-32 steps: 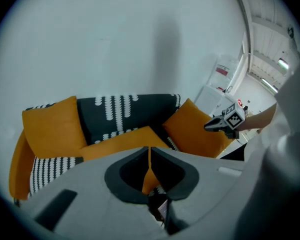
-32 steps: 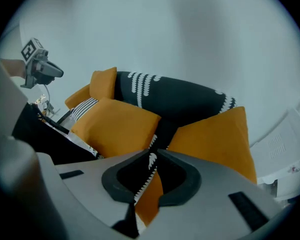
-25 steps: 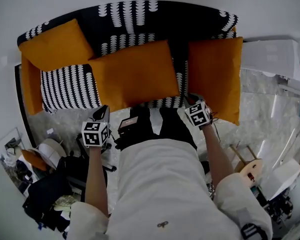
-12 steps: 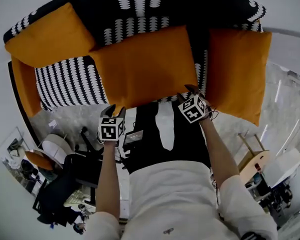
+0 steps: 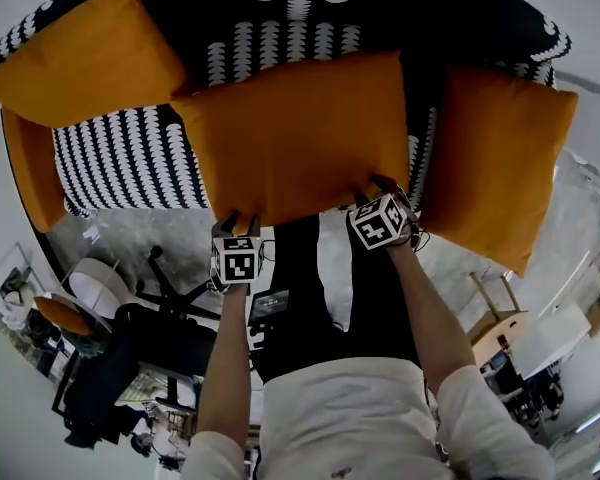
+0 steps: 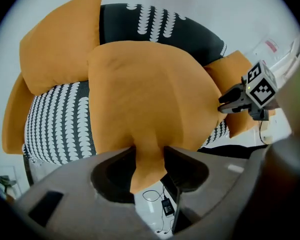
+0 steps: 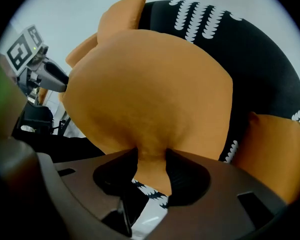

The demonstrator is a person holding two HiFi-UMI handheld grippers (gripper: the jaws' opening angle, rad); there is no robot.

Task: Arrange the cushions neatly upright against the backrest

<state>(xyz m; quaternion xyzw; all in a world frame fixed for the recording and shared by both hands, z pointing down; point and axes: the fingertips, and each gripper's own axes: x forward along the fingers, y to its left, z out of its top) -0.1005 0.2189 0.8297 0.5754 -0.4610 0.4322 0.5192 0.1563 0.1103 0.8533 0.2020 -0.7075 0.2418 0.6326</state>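
- Looking steeply down on a black sofa (image 5: 280, 13) printed with rows of white marks; its curved backrest stands at the far side against a plain pale wall (image 6: 200, 4).
- Middle orange cushion (image 5: 295, 133) lies across the seat, far edge toward the backrest, near edge at the seat's front.
- Left tool (image 6: 149, 159) points down at that cushion's near left corner. Its jaws are apart and have just been opening, and the corner's cloth sits between them and fills the gap.
- Right tool (image 7: 151, 161) has its jaws apart too, also just opened, with the cushion's near right corner between them.
- Second orange cushion (image 5: 75, 58) leans at the sofa's far left.
- Third orange cushion (image 5: 500, 168) runs down the right end.
- Fourth orange cushion (image 5: 30, 168) stands at the left end.
- Pale marbled floor (image 5: 120, 238) lies near the sofa, with a thin cable (image 6: 162, 201) on it.
- Black office chair (image 5: 170, 318) stands at near left among clutter.
- Person's bare forearms and white top (image 5: 350, 418) fill the near middle.
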